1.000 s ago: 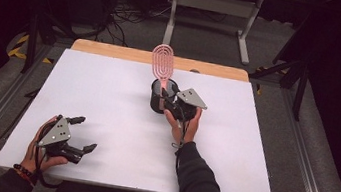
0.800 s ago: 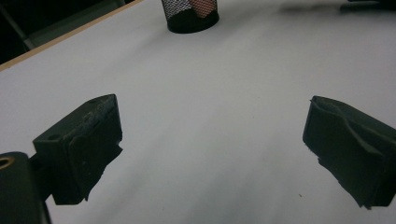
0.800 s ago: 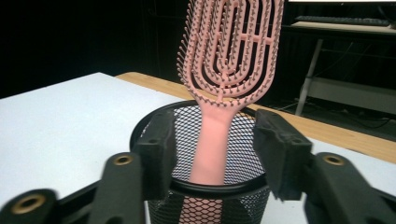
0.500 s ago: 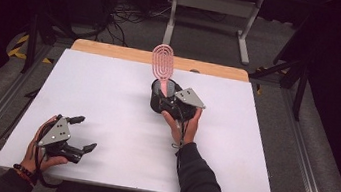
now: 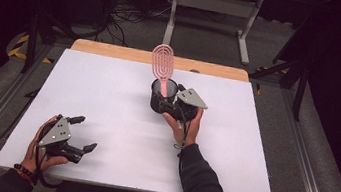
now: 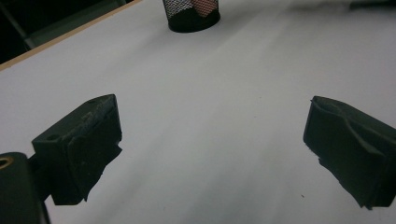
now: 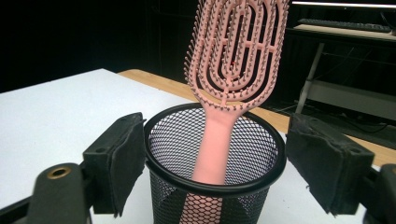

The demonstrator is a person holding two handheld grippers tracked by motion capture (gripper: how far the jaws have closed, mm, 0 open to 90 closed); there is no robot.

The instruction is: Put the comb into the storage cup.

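White table (image 5: 107, 97), pink hairbrush (image 7: 233, 60) in mesh cup (image 7: 215, 186), right gripper (image 7: 215, 158) jaws apart beside rim, left gripper (image 6: 210, 154) spread.

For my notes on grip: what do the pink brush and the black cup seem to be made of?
Pink brush: likely moulded plastic, matte, with one-piece ribs and thin bristles. Black cup: probably wire mesh, painted black, since the handle shows through its diamond holes; the smooth rim has a slight sheen.

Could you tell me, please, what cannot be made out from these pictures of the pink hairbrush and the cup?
- Handle end of the pink plastic hairbrush: right gripper view, veiled by the black wire-mesh cup.
- Cup base: right gripper view, cut off by the bottom edge.
- Cup top: left gripper view, cut off by the top edge.
- Right gripper: high view, too small to tell whether its jaws touch the cup.
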